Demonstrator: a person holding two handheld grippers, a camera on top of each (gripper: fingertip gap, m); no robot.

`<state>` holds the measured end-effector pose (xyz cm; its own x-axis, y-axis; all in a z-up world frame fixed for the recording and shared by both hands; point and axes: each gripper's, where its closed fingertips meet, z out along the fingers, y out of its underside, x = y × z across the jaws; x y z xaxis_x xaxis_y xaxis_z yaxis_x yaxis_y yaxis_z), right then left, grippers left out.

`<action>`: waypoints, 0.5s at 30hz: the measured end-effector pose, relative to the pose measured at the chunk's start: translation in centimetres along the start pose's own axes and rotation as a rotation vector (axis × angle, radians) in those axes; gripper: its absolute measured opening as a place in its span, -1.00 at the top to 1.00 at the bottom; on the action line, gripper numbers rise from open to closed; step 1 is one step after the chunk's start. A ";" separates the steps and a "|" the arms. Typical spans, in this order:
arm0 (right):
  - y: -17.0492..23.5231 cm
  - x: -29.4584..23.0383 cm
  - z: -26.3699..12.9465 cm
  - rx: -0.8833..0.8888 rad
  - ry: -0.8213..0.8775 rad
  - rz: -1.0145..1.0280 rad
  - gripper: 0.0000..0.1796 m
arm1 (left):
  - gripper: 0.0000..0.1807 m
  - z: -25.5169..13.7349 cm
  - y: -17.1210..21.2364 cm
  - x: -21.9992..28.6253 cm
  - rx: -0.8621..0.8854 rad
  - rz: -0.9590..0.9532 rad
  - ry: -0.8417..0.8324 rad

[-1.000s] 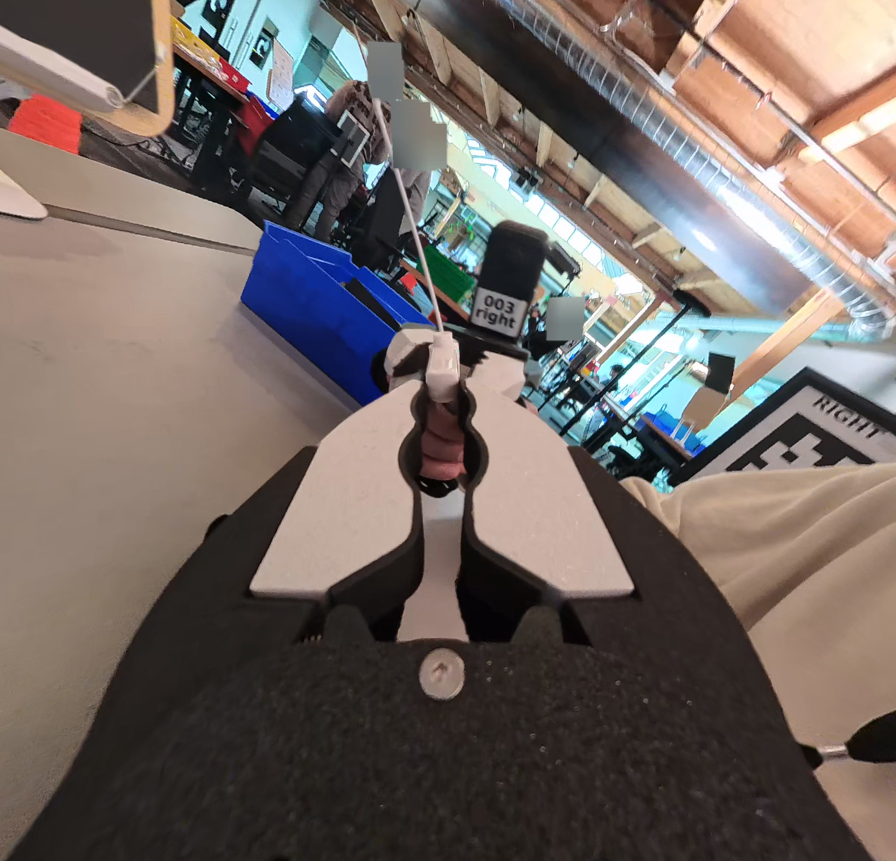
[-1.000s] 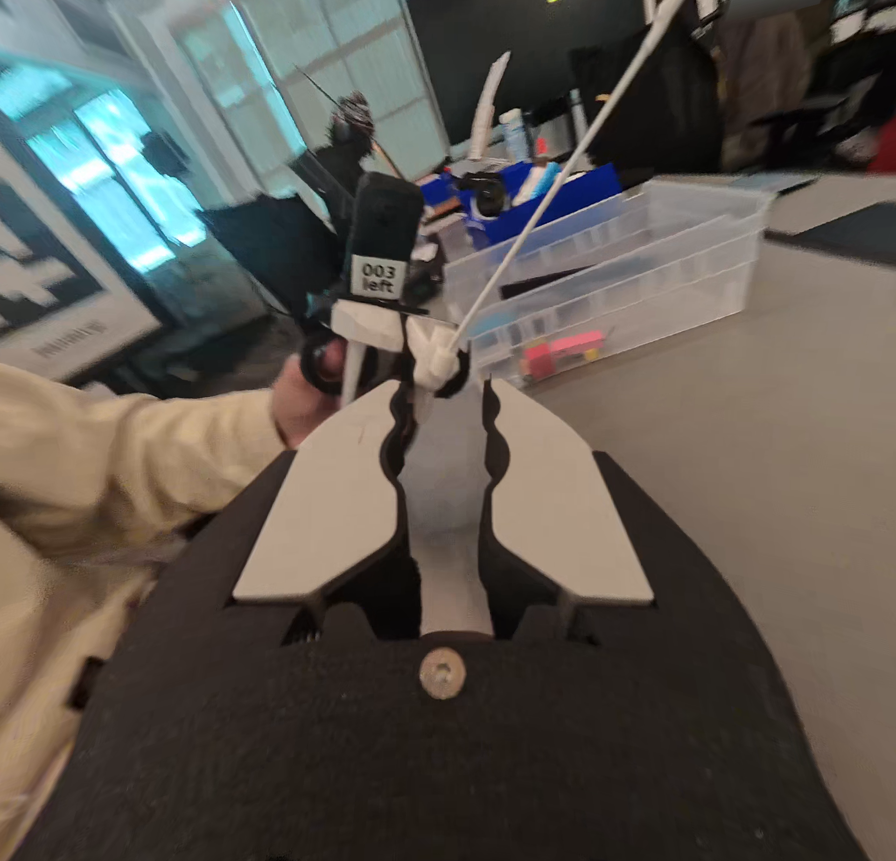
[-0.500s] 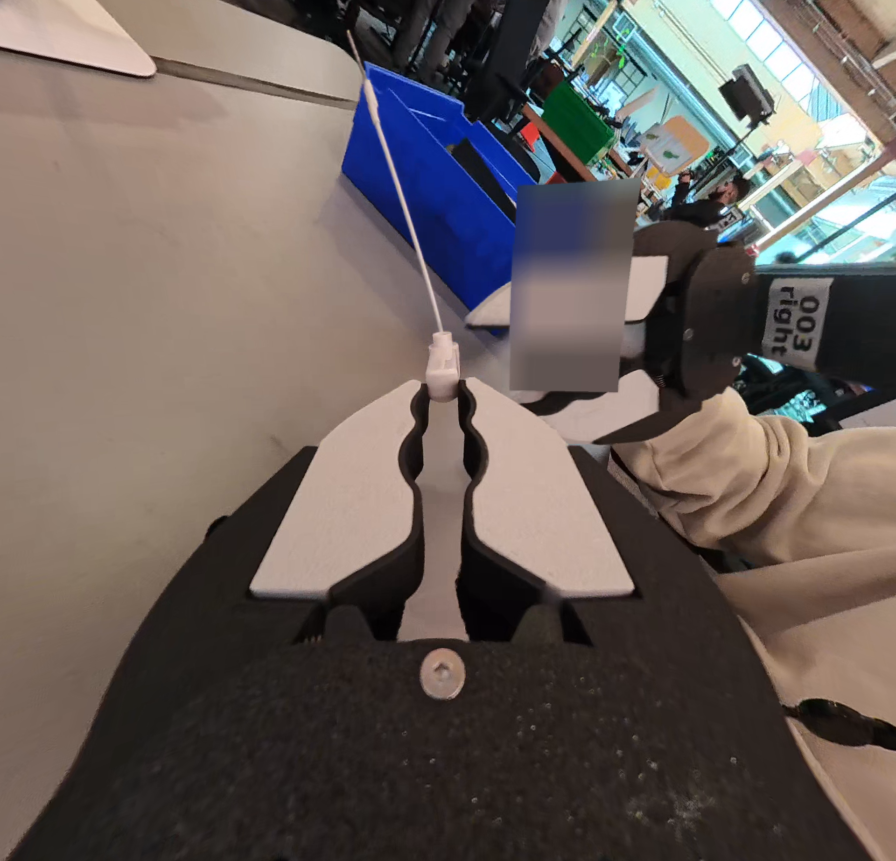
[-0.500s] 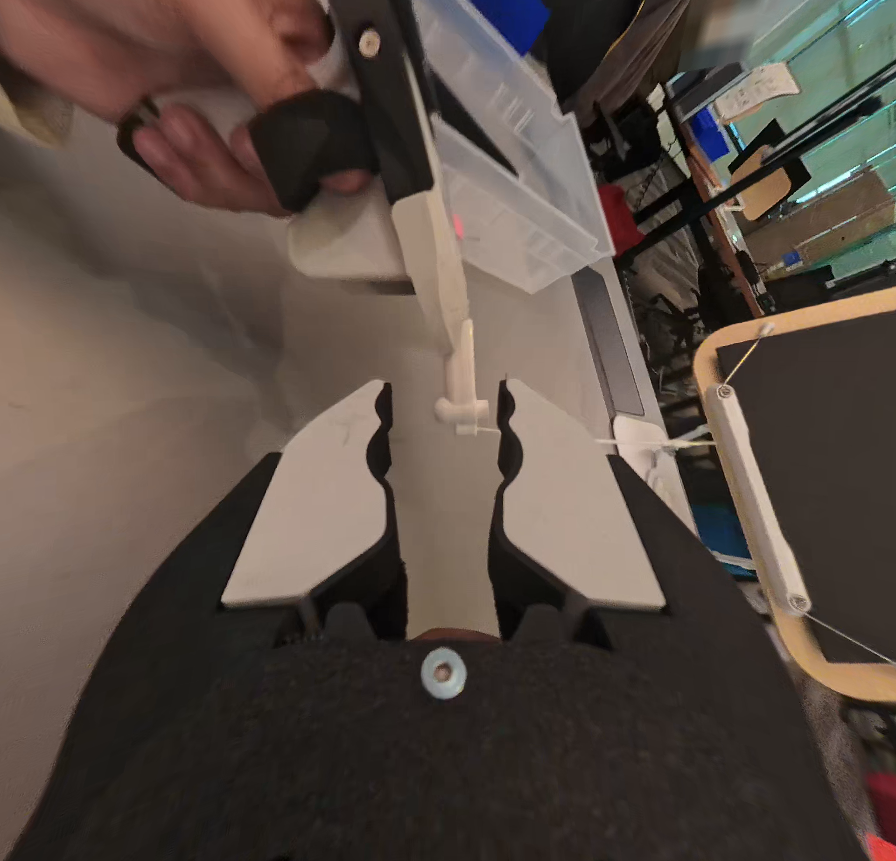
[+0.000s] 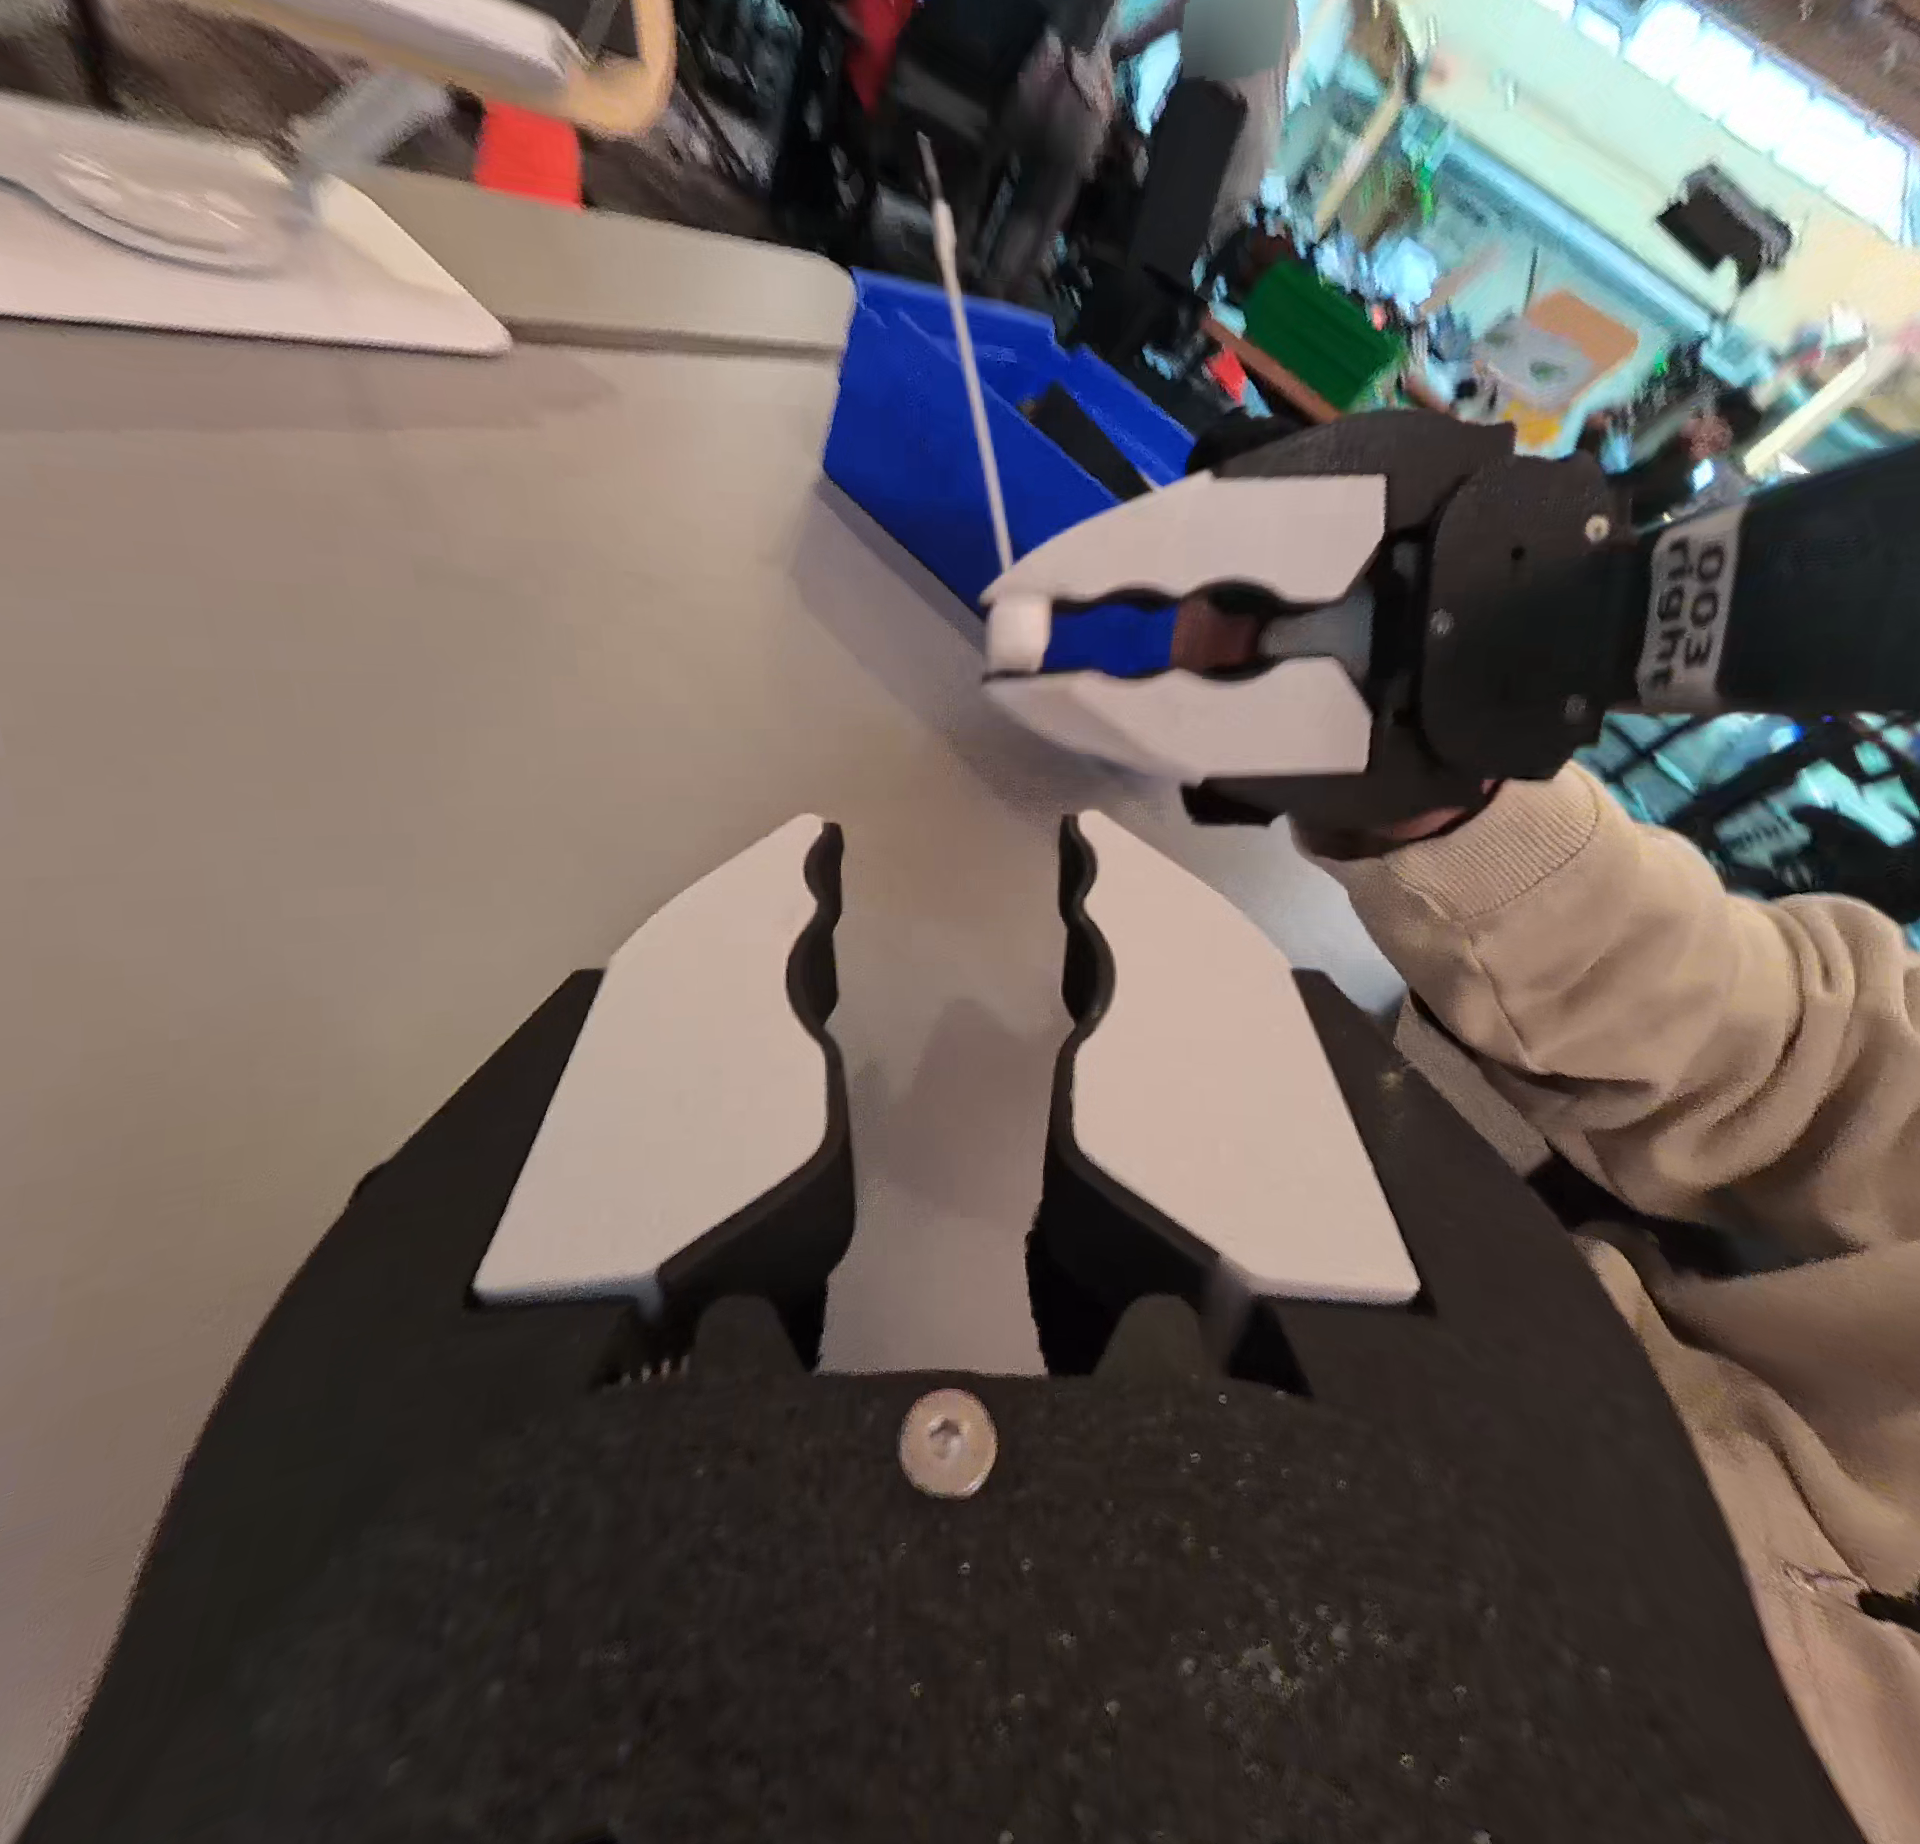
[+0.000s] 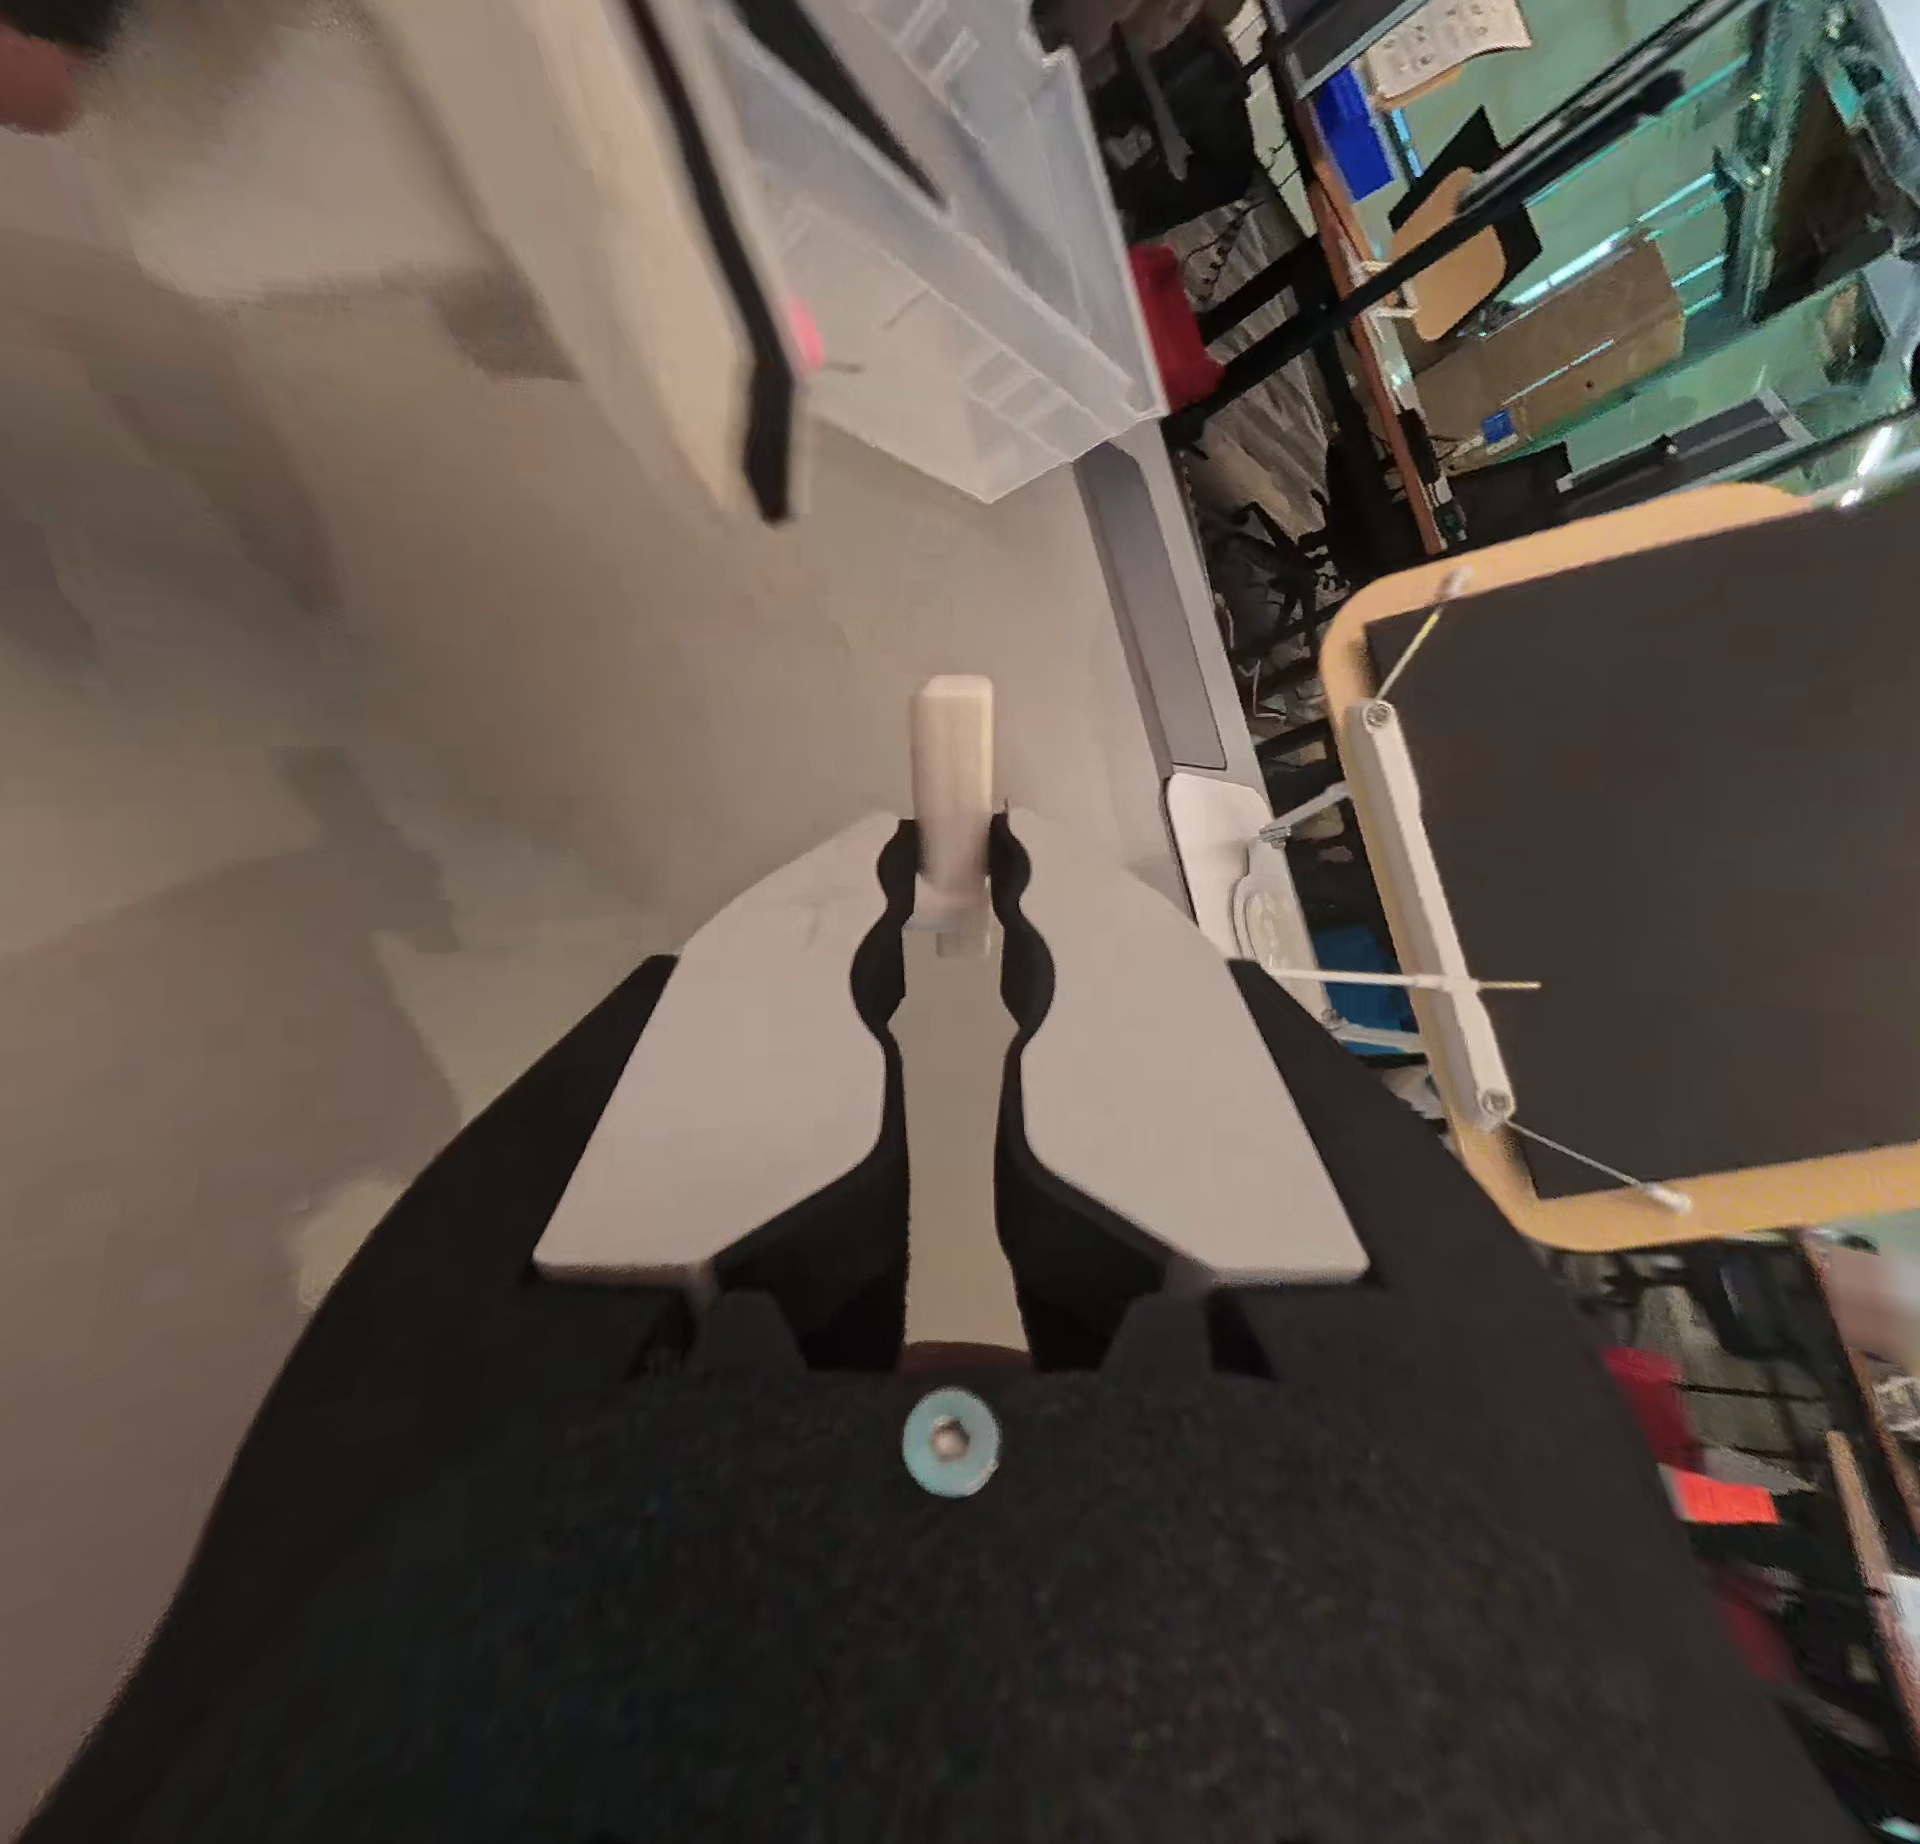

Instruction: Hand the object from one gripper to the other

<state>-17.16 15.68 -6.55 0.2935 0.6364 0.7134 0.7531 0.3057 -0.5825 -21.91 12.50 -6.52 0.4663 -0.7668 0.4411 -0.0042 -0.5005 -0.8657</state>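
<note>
Zip tie: one, white plastic (image 5: 1013, 633), its blocky head pinched at the tip of the right gripper (image 5: 1003, 641); thin tail (image 5: 966, 340) rises up past the blue bin (image 5: 914, 444). In the right wrist view the head (image 6: 951, 786) stands out beyond the fingertips.
Grippers: two, each with pale flat fingers, wavy inner edges and a black felt-like body.
Right gripper: clamped on the tie's head (image 6: 949, 864), held by a person in a cream sleeve (image 5: 1558, 984).
Left gripper: jaws apart (image 5: 948, 838), nothing between them, just below and beside the right one, not touching the tie.
Table: one, smooth grey top (image 5: 364, 703) under both grippers.
Bins: one blue at the far edge; one clear plastic tray (image 6: 935, 205), blurred.
Board: one dark panel with a tan rounded frame (image 6: 1662, 859), beside the table.
Blur: a pale and black shape at upper left of the right wrist view, too smeared to tell.
</note>
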 end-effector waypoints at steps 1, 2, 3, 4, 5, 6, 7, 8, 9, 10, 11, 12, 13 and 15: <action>-0.2 0.7 -0.5 0.029 0.007 0.050 0.85 | 0.58 -1.0 0.1 0.1 0.055 -0.005 -0.010; -0.5 1.5 -0.9 0.063 0.007 0.114 0.85 | 0.60 -2.0 0.2 0.4 0.113 -0.014 -0.012; -0.6 2.3 -1.4 0.100 0.000 0.190 0.85 | 0.59 -3.0 0.4 0.6 0.162 -0.020 -0.025; -0.8 3.1 -1.8 0.143 -0.019 0.279 0.85 | 0.56 -3.9 0.7 0.8 0.197 -0.020 -0.045; -1.0 3.8 -2.3 0.199 -0.048 0.378 0.85 | 0.47 -4.6 0.9 0.9 0.219 -0.017 -0.067; -1.2 4.3 -2.8 0.262 -0.089 0.476 0.85 | 0.46 -5.3 0.9 1.2 0.235 -0.008 -0.085; -1.4 4.7 -3.2 0.323 -0.140 0.570 0.85 | 0.49 -5.9 0.8 1.5 0.249 0.011 -0.099; -1.5 5.2 -3.7 0.375 -0.187 0.652 0.85 | 0.51 -6.1 0.8 1.7 0.258 0.034 -0.106; -1.4 5.7 -4.1 0.417 -0.211 0.713 0.85 | 0.52 -6.2 0.9 1.8 0.254 0.051 -0.108; -1.3 6.3 -4.4 0.451 -0.229 0.760 0.85 | 0.52 -6.1 1.1 1.7 0.239 0.062 -0.107; -1.2 6.6 -4.7 0.475 -0.252 0.799 0.85 | 0.52 -5.8 1.4 1.7 0.221 0.069 -0.101; -1.1 6.9 -4.9 0.490 -0.266 0.828 0.85 | 0.53 -5.6 1.6 1.8 0.203 0.072 -0.093; -0.8 7.2 -5.1 0.498 -0.267 0.844 0.85 | 0.53 -5.3 1.9 1.8 0.186 0.072 -0.086; -0.2 7.8 -5.4 0.481 -0.235 0.820 0.85 | 0.56 -5.0 2.2 2.0 0.167 0.066 -0.064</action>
<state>-11.80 16.76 1.23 0.4545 0.8894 -0.0494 0.0322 -0.0718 -0.9969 -25.43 7.83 -6.35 0.5256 -0.7658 0.3705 0.1076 -0.3721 -0.9219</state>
